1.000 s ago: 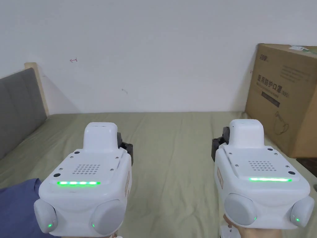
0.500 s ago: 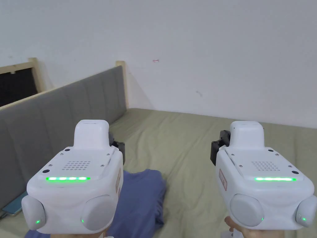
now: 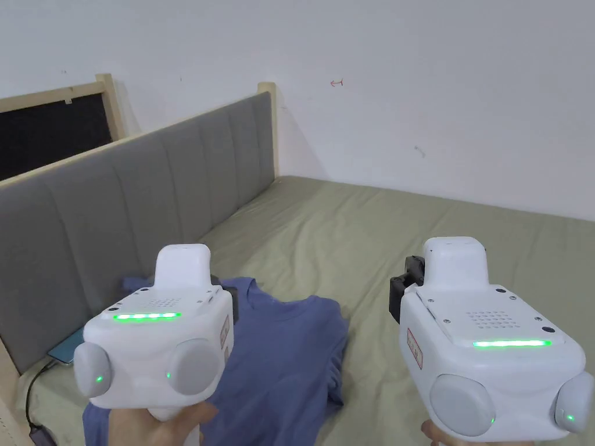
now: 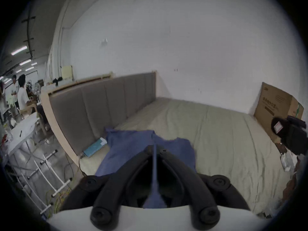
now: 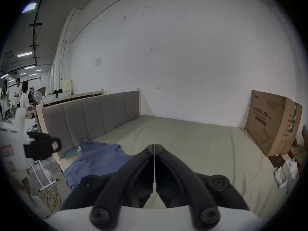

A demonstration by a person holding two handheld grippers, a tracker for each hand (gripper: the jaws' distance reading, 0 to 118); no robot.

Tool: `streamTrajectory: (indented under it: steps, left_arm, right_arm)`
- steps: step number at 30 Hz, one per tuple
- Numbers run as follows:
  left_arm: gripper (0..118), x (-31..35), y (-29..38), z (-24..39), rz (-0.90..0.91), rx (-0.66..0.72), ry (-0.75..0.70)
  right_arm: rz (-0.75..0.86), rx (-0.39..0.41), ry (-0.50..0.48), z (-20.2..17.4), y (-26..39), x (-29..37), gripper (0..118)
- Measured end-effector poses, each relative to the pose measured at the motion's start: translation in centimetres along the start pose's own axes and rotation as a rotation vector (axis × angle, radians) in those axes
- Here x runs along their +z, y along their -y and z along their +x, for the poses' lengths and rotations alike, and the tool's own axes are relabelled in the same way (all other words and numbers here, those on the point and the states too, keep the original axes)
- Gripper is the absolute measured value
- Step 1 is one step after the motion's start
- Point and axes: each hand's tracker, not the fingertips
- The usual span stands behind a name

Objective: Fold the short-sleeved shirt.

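From the head view, the look has swung left since a second ago: the cardboard box has left the frame and the grey headboard [image 3: 145,191] now fills the left. The blue short-sleeved shirt [image 3: 290,360], then a sliver at the lower left, lies rumpled on the green bedsheet [image 3: 418,232] at lower centre, under the left gripper [image 3: 223,290]. The right gripper [image 3: 404,290] hovers over bare sheet.

In the left gripper view, the jaws stand nearly together with a thin gap, gripping nothing; the shirt shows through below them.

In the right gripper view, the jaws meet, empty, and the shirt lies at lower left beside a phone [image 5: 72,152]. I judge folding hasn't started; the shirt needs spreading first.
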Motion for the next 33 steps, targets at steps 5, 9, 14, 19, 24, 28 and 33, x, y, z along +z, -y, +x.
streamTrajectory:
  steps: [5, 9, 14, 19, 24, 28, 33]
  left_arm:
    - [114, -7.8, 3.2, 0.5, -0.209, 0.039, -0.045]
    - [116, -13.3, 6.2, 1.1, -0.364, 0.056, 0.01]
    - [116, -21.6, 9.5, 2.4, -0.606, 0.126, 0.074]
    - [116, -25.0, 10.5, 4.7, -0.622, 0.151, 0.107]
    - [116, -28.4, 13.2, 7.2, -0.735, -0.079, 0.075]
    - [83, -27.2, 11.5, 6.7, -0.724, -0.035, 0.085]
    - [6, -26.3, 10.5, 4.9, -0.685, -0.075, -0.023]
  right_arm:
    - [-0.069, -0.014, 0.0, 0.5, 1.6, -2.5, 2]
    - [-0.131, -0.009, 0.001, 1.1, 3.3, -5.0, 2]
    - [-0.231, -0.06, -0.009, 1.9, 5.6, -8.3, 2]
    - [-0.301, -0.046, 0.026, 2.9, 7.5, -10.3, 2]
    - [-0.359, -0.125, 0.038, 4.7, 9.0, -11.1, 2]
    - [-0.377, -0.153, 0.059, 5.5, 9.8, -11.3, 2]
    - [-0.394, -0.194, 0.053, 5.5, 10.1, -10.9, 2]
